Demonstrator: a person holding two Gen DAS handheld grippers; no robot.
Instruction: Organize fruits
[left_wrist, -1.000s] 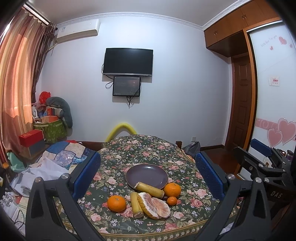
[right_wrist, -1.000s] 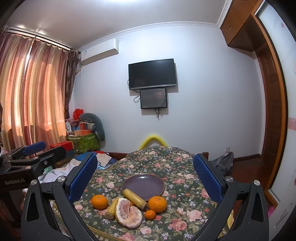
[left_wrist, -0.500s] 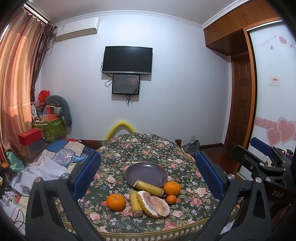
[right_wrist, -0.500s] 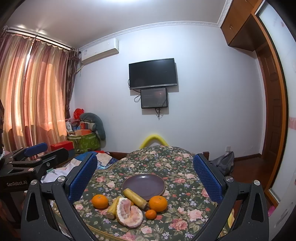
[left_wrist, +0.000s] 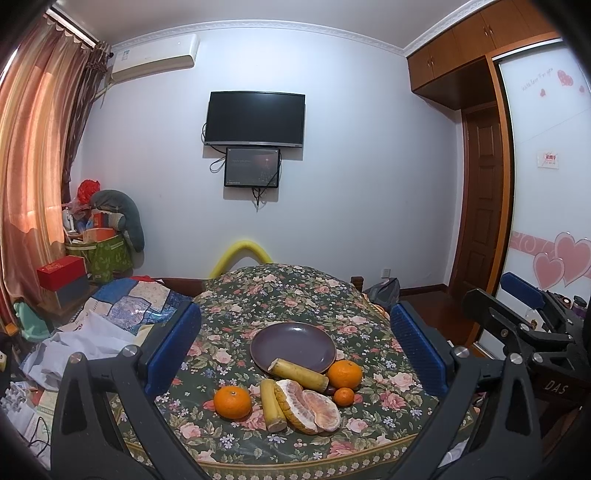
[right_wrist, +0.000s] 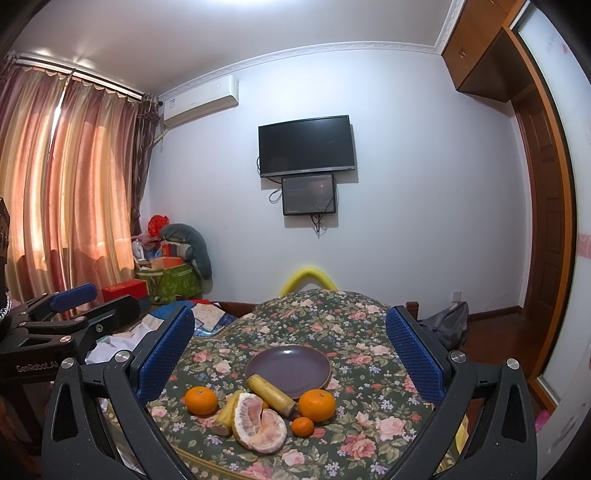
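Note:
An empty purple plate (left_wrist: 293, 345) (right_wrist: 289, 366) sits on a table with a floral cloth (left_wrist: 295, 295). In front of it lie a banana piece (left_wrist: 298, 373) resting on the plate's rim, a second banana piece (left_wrist: 271, 405), a peeled pomelo (left_wrist: 310, 406) (right_wrist: 258, 422), two oranges (left_wrist: 232, 402) (left_wrist: 345, 373) and a small mandarin (left_wrist: 344, 396). My left gripper (left_wrist: 295, 347) is open and empty, held back from the fruit. My right gripper (right_wrist: 290, 354) is open and empty, also short of the fruit.
The right gripper's body (left_wrist: 524, 325) shows at the right of the left view; the left gripper's body (right_wrist: 55, 332) shows at the left of the right view. Clutter, boxes (left_wrist: 62, 273) and cloths (left_wrist: 92, 332) lie left of the table. A yellow chair back (left_wrist: 243, 251) stands behind it.
Both views have shifted very slightly toward the table. The fruit and plate have not moved, and both grippers stay open.

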